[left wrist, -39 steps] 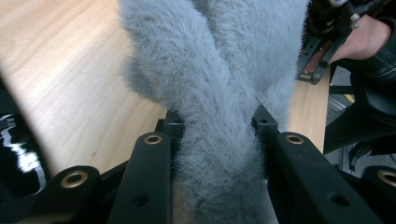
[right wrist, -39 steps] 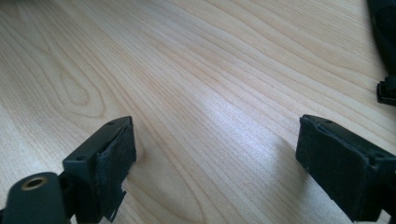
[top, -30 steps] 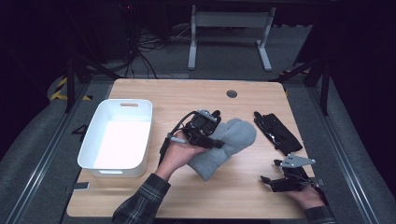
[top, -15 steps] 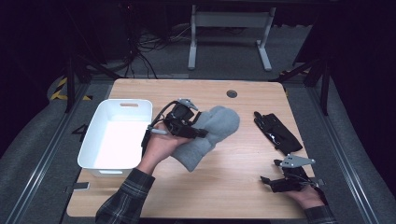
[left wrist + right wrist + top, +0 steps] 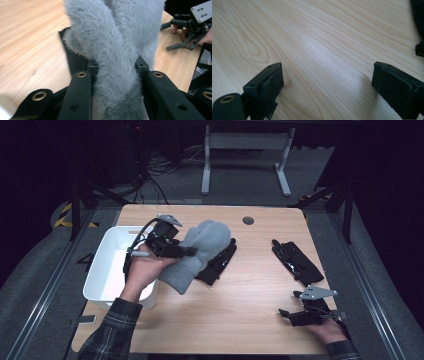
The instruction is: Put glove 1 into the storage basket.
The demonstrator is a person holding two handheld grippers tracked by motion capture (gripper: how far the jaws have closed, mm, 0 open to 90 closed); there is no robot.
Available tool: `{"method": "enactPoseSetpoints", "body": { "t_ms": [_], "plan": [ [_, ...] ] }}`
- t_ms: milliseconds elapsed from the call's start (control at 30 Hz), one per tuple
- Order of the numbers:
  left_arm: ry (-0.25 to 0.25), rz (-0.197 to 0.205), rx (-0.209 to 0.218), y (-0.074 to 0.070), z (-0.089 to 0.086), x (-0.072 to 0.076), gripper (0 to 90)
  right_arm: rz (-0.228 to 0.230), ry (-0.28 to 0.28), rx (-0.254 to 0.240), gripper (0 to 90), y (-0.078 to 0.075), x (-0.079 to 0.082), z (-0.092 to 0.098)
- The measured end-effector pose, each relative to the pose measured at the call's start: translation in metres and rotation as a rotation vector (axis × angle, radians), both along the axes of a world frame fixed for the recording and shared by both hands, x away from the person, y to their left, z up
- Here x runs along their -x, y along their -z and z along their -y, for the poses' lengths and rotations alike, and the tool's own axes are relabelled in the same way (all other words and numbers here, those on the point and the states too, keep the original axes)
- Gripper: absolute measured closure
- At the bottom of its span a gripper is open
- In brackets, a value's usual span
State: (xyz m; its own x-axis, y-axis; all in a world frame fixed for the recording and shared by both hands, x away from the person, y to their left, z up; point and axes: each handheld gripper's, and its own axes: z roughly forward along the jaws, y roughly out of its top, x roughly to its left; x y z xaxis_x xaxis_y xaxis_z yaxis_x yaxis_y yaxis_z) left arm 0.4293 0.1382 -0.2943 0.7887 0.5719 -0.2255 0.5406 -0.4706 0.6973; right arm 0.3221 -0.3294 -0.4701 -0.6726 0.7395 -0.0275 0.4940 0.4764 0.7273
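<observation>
A fuzzy grey mitten hangs bunched and pinched at its middle, lifted just right of the white bin, its cuff end drooping toward the counter. Under its far edge, touching it, lies a black glove. Another black glove lies flat, well right of the bin.

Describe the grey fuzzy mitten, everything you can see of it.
The grey mitten is a soft, fuzzy, fleece-like piece. It is pinched between the jaws of the left gripper, which bunch its fabric into a narrow fold. In the high view it hangs lifted and slanted, its broad rounded end toward the far side, its narrow end drooping toward the white bin. It partly covers a black glove lying on the wooden table; whether they touch I cannot tell.
</observation>
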Motion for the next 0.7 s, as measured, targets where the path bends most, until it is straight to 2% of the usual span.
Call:
{"method": "enactPoseSetpoints", "body": {
  "t_ms": [33,67,133,200,233,267,300,700],
  "plan": [
    [-0.017,-0.001,0.000,-0.002,-0.009,0.000,69.1,0.000,0.000,0.000,10.7,0.000,0.000,0.000],
    [-0.017,-0.001,0.000,-0.002,-0.009,0.000,69.1,0.000,0.000,0.000,10.7,0.000,0.000,0.000],
    [-0.040,0.001,0.003,-0.003,-0.020,0.000,69.1,0.000,0.000,0.000,10.7,0.000,0.000,0.000],
    [-0.073,0.006,-0.013,-0.005,-0.032,0.000,69.1,0.000,0.000,0.000,10.7,0.000,0.000,0.000],
    [-0.073,0.006,-0.013,-0.005,-0.032,0.000,69.1,0.000,0.000,0.000,10.7,0.000,0.000,0.000],
    [-0.091,0.002,-0.008,-0.005,-0.041,-0.001,69.1,0.000,0.000,0.000,10.7,0.000,0.000,0.000],
    [-0.091,0.002,-0.008,-0.005,-0.041,-0.001,69.1,0.000,0.000,0.000,10.7,0.000,0.000,0.000],
    [-0.194,-0.001,0.007,-0.004,-0.098,0.002,69.2,0.000,0.000,0.000,10.7,0.000,0.000,0.000]
  ]
}}
